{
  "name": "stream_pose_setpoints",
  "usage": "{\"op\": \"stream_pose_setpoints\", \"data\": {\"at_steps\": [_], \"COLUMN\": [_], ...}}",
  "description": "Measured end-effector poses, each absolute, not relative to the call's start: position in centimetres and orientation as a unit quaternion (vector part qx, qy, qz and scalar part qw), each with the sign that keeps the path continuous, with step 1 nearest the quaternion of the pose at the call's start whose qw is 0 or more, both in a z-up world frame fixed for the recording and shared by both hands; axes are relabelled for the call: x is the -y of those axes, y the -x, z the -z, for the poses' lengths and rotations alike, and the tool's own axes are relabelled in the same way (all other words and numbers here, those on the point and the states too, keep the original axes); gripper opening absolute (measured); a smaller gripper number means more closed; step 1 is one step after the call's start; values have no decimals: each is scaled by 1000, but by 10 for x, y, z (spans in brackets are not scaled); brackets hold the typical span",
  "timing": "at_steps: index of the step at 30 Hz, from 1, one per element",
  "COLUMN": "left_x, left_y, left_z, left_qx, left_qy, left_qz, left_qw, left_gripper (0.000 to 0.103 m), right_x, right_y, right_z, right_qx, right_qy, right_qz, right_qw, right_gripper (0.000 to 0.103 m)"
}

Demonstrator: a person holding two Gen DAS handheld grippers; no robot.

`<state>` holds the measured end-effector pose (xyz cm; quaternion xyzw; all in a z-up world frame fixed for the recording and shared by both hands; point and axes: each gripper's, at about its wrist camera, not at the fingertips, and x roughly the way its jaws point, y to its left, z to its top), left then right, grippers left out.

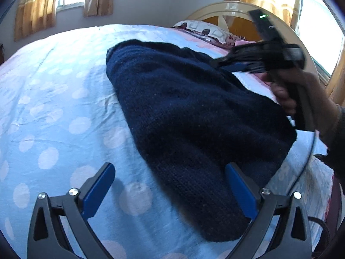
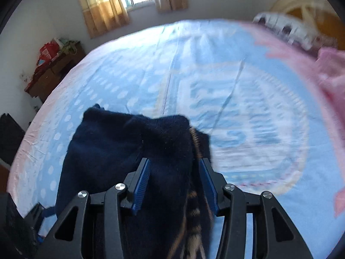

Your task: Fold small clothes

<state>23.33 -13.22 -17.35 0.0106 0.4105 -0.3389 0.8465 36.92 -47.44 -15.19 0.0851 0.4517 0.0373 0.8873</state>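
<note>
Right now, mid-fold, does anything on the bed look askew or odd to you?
Nothing is damaged. The navy knit garment lies bunched and diagonal on the dotted sheet, not flat. The right gripper holds a thick fold of it, where a tan-striped layer peeks out. The left gripper is open, one finger against the hem.

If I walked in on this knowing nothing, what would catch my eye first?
Most likely the dark navy knitted garment, a big dark shape on the pale blue polka-dot bedsheet. Next, the two odd blue-padded pincers: the right gripper is closed on a bunched part of the knit, with a striped edge showing, while the left gripper stands wide open at the garment's near end. Sunlit orange curtains glow behind the bed.
</note>
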Motion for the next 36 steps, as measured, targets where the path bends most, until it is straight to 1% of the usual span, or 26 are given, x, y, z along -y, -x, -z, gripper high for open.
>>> {"op": "stream_pose_setpoints", "data": {"at_steps": [1,2,4,8,12,14,17,18,19,22,25,28,30,31,36], "left_x": [131,132,129,136,141,139,138,139,139,138,139,137,138,137,133], "left_y": [-236,-236,-238,-234,-232,-234,-234,-233,-233,-234,-233,-233,-234,-235,-239], "left_z": [174,175,175,176,177,177,176,176,176,176,176,176,176,176,176], "left_qx": [-414,-416,-417,-417,-416,-418,-415,-415,-414,-416,-416,-416,-416,-416,-417], "left_qy": [-5,-1,11,-1,-18,-10,-8,-10,-10,-6,-6,-6,-4,-2,8], "left_qz": [342,343,349,348,347,349,349,348,348,348,348,348,349,347,337], "left_qw": [844,842,839,840,840,839,840,840,841,840,840,840,840,840,844], "left_gripper": [103,103,103,103,103,103,103,103,103,103,103,103,103,103,103], "right_x": [474,472,469,481,486,483,484,483,483,481,468,449,443,445,450], "right_y": [-377,-382,-381,-370,-385,-383,-374,-368,-362,-331,-292,-272,-269,-266,-261], "right_z": [159,166,165,147,176,177,171,167,162,139,120,131,157,170,164], "right_qx": [-464,-471,-461,-422,-460,-454,-456,-456,-452,-420,-387,-416,-456,-460,-440], "right_qy": [-87,-89,-87,-90,-65,-53,-65,-64,-62,-57,-58,-50,-9,-2,-23], "right_qz": [-40,-44,-45,-26,-2,6,1,1,1,-7,-69,-137,-94,-88,-106], "right_qw": [881,876,882,902,885,889,887,888,890,906,918,897,885,883,892], "right_gripper": [28,16,7,6,6,6,7,8,14,14,14,14,14,14,15]}}
